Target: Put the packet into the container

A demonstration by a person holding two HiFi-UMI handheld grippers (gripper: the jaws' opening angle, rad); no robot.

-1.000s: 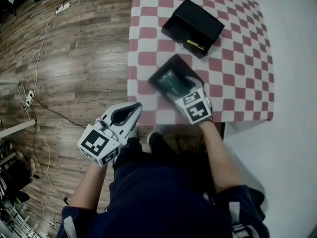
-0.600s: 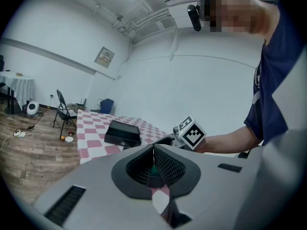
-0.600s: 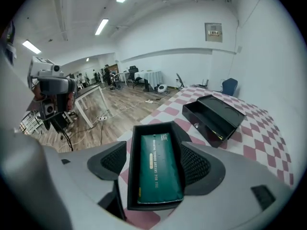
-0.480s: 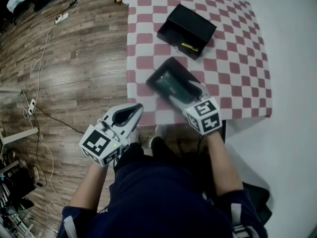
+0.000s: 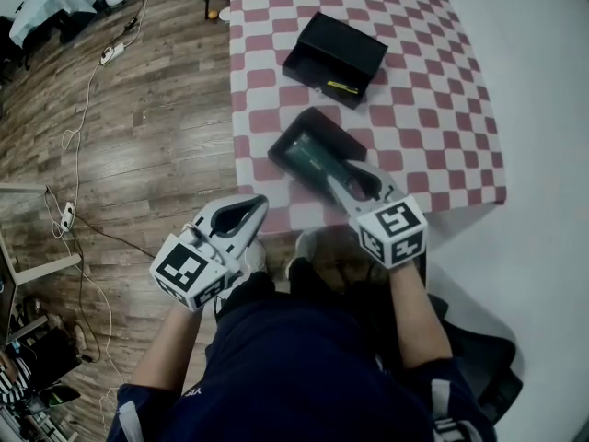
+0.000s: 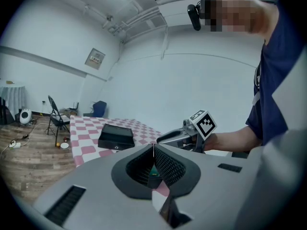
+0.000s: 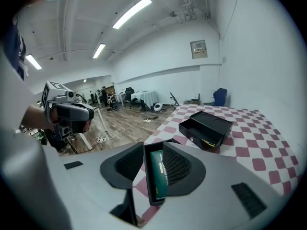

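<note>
Plainly, the packet (image 5: 309, 156) lies lengthwise in the container (image 5: 337, 136), ahead of the right gripper's (image 5: 335, 179) parted jaws (left gripper (image 5: 257, 206) closed, farther).

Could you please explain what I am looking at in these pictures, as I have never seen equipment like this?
There is no robot here: a person holds a hand tool with two jaws in each hand. The head view comes from a camera on the person's head, looking down. The two gripper views come from a camera riding on each tool, looking along its jaws. On the table with the checked cloth lie a black container with a green packet inside and, farther off, an open black box holding a small yellow item. The right gripper is at the container's near end, jaws apart, holding nothing. The left gripper hangs beside the table over the wooden floor, jaws together, empty.
</note>
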